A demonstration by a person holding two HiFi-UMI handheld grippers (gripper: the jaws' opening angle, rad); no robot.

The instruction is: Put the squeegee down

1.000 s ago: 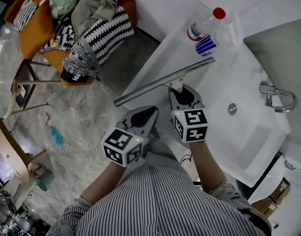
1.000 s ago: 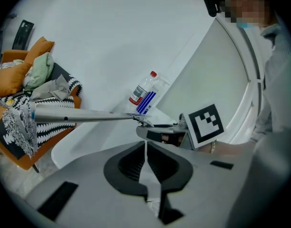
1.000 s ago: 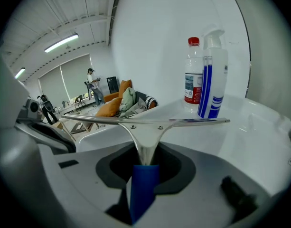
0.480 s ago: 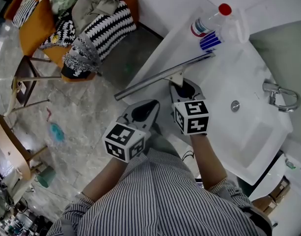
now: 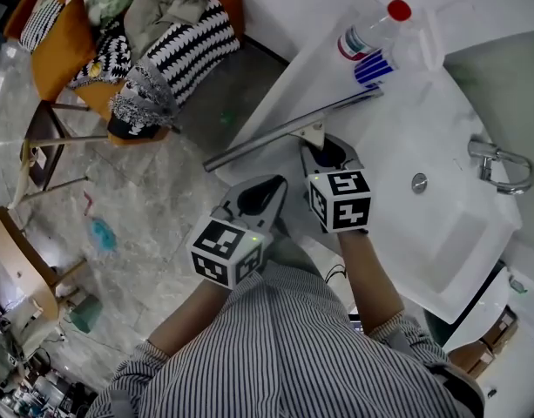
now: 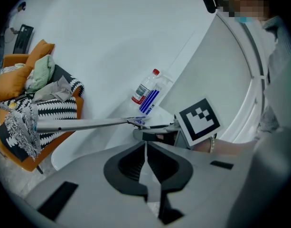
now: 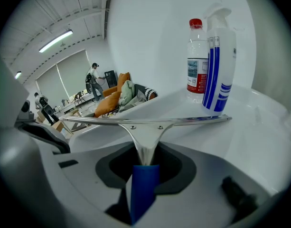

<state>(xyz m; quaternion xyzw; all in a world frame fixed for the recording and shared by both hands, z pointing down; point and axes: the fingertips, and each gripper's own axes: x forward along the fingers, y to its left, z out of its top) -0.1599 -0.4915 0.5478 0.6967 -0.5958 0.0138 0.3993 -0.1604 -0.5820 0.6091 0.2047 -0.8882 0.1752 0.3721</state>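
Right gripper (image 5: pixel 324 151): it grasps the squeegee (image 5: pixel 288 131) by the blue handle, which sits between its jaws in the right gripper view. The jaws have just been opening a little, but the handle is not free yet.
Left gripper (image 5: pixel 260 197): its jaws are together and nothing is between them. It hangs beside the right gripper, off the front edge of the washbasin (image 5: pixel 397 146).
Squeegee position: the long metal blade runs along the left edge of the washbasin. One end is near the far corner, just beside the spray bottle (image 5: pixel 395 55) and the red-capped bottle (image 5: pixel 367 33). The other end goes out past the edge, over the floor.
Contact: the blade is very low over the rim, and I cannot tell if it already touches.
Step in hand: I judge this is the release itself, with the squeegee brought to its place.
Next move: the jaws need to open wider, then the gripper should draw straight back along the handle.
Risk: the overhanging end may tip the squeegee off the edge.
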